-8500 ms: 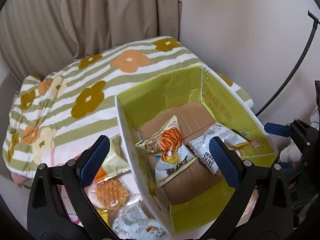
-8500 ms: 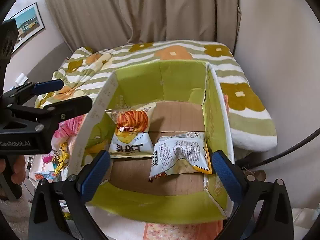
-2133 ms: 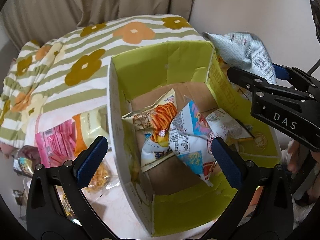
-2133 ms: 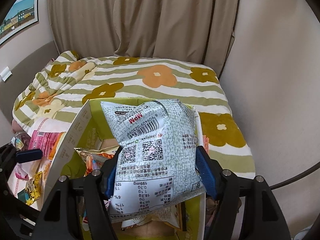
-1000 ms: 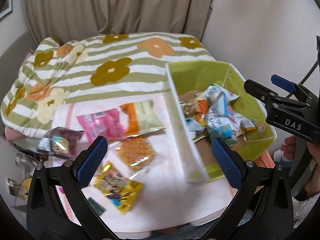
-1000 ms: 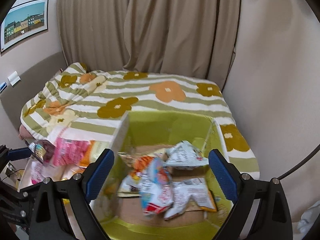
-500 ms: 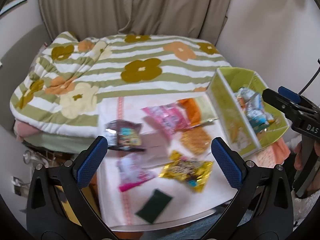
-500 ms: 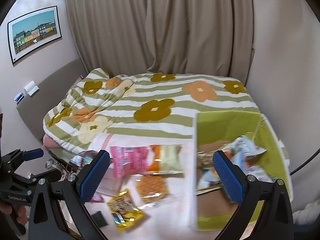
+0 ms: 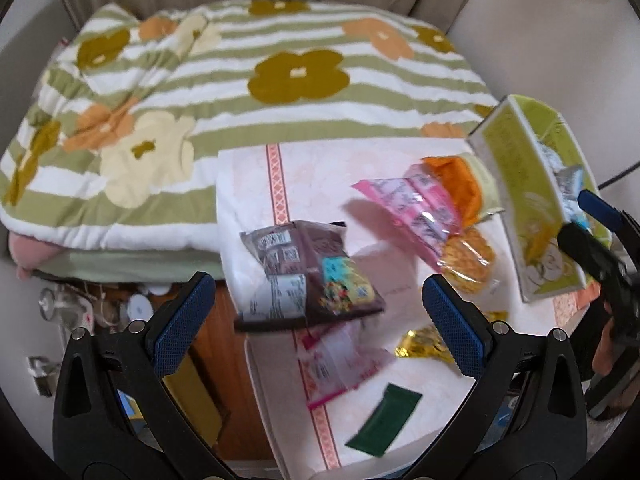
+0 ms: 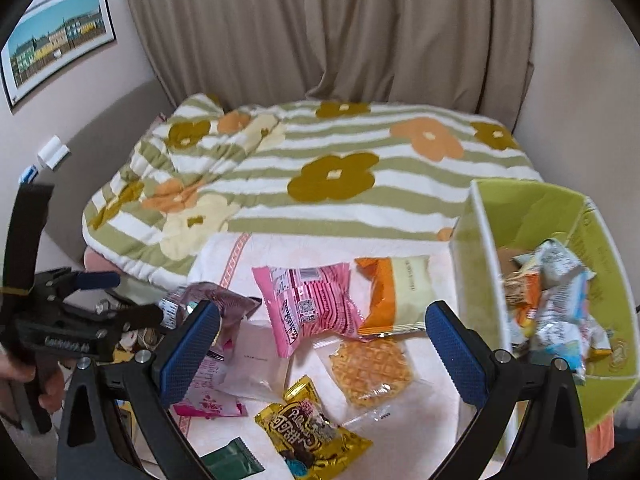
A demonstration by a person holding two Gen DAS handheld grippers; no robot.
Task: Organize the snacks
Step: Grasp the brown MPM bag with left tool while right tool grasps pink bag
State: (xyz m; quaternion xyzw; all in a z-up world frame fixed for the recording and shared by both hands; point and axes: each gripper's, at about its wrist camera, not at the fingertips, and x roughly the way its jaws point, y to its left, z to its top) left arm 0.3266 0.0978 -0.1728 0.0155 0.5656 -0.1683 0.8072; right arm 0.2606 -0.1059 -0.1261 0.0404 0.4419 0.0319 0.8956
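- Several snack packets already lie in the green box [image 10: 476, 240] at your right, on the table's far right side.
- More wait on the tablecloth [image 10: 432, 360]: the pink packet [image 10: 308, 304], orange-and-cream packet [image 10: 396, 292], waffle packet [image 10: 372, 364], yellow packet [image 10: 308, 436], dark packet [image 9: 308, 276] and green sachet [image 9: 384, 416]. By that count, you are roughly halfway.
- Your right gripper [image 10: 320, 344] is spread wide and empty above the pink packet; your left gripper [image 9: 316, 328] is spread and empty over the dark packet.
- Mind the left table edge: the dark packet overhangs it. Open cloth lies between the packets and the bedspread [image 10: 332, 176].
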